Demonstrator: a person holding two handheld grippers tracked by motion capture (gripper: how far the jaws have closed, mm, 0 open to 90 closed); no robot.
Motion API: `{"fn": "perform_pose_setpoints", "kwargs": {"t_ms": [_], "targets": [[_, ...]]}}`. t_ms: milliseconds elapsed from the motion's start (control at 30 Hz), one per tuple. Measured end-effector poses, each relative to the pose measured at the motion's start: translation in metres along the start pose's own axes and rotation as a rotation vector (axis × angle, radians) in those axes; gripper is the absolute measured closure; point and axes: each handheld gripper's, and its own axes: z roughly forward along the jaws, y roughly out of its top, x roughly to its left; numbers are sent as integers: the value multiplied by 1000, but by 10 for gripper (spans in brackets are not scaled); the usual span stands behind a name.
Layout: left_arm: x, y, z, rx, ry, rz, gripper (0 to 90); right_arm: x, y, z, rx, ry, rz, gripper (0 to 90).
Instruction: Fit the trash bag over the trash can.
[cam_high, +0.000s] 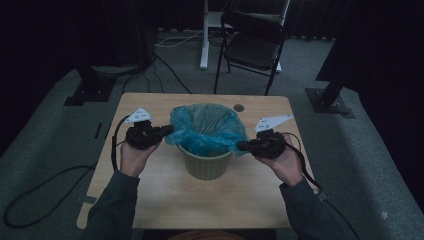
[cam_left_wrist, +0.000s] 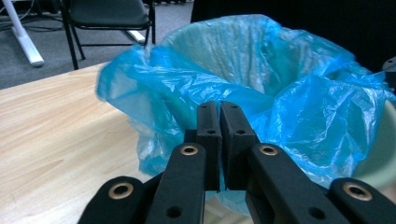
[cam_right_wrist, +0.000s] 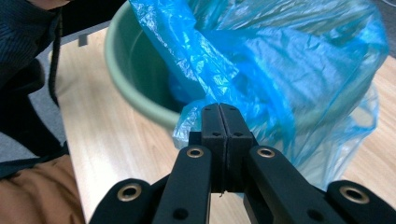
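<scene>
We have a green bin (cam_high: 206, 165) standing mid-table (cam_high: 150, 200), lined with a blue plastic bag (cam_high: 207, 127) whose rim is draped over the edge. Our left gripper (cam_high: 169, 129) pinches the bag's left hem with its jaws pressed together, and our right gripper (cam_high: 241, 146) clamps the right hem the same way. Holding opposite sides seems meant to spread the liner evenly, or to lift it clear of the bin.

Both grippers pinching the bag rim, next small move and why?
Probably pull the right gripper outward and down. Its shut jaws hold the blue bag edge beside the green bin, whose rim is still bare there. The left gripper side already drapes over the rim.
</scene>
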Motion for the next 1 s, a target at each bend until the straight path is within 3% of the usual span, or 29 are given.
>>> {"fn": "perform_pose_setpoints", "kwargs": {"t_ms": [333,833,1000], "targets": [[-6,-29,-10,-34,-36,-70,891,10,-11,6,20,79,-13,900],[-11,-49,-11,-14,-71,-98,892,23,-14,23,49,155,-46,900],[-16,-50,-22,-77,-84,-101,891,27,-13,25,50,180,-63,900]]}}
